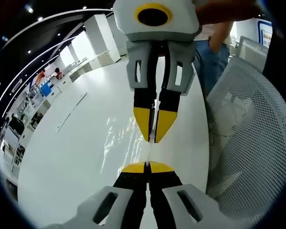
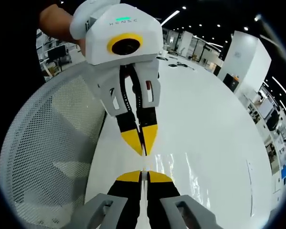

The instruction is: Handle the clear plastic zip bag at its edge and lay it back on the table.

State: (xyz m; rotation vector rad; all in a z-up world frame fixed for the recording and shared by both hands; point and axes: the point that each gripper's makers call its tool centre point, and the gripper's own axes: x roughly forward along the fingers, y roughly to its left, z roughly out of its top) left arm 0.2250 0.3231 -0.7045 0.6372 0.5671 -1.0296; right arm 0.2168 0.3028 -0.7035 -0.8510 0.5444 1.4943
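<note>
The white table point(image 1: 76, 157) runs wide under both of my claws, with a white mesh chair point(image 1: 250, 143) standing just beside its right edge in the left gripper view. Spread flat on the table lies the clear plastic zip bag point(image 1: 119, 143), its film showing mostly as glare and shallow wrinkles; in the right gripper view the same bag point(image 2: 181, 171) shines to the right of my jaws. I judge it very light, limp and slippery, likely to sag and fold if taken by the middle, so the stiffer edge strip is the place to hold. My left gripper point(image 1: 147, 167) has its yellow tips pressed together on that thin edge point(image 1: 149, 149), which stands up as a pale line running away from me. My right gripper point(image 1: 155, 134) faces it from the far side, tips likewise drawn together on the same edge, so the two claws meet nearly tip to tip with the strip pinched between them. The bag's body trails off to the left of both claws, apparently resting on the table.
</note>
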